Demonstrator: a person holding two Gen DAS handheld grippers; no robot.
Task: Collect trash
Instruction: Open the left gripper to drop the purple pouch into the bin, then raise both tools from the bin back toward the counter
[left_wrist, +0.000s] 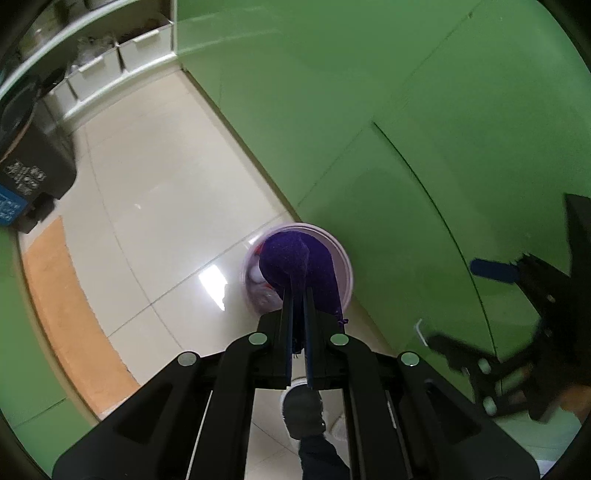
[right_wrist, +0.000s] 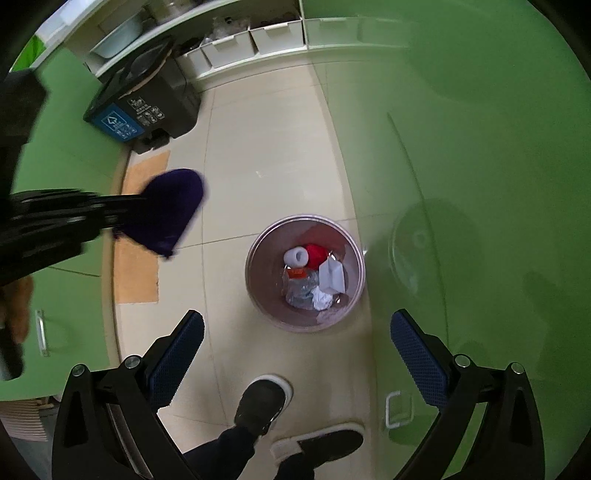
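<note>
Left gripper clamped on purple cloth, above pink bin. Right gripper spread wide, holding nothing.

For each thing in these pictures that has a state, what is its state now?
Left gripper: shut on the purple cloth.
Purple cloth: held in the air, not yet in the bin.
Right gripper: open, holding nothing.
Trash bin: upright on the floor, open, partly filled with trash.
</note>
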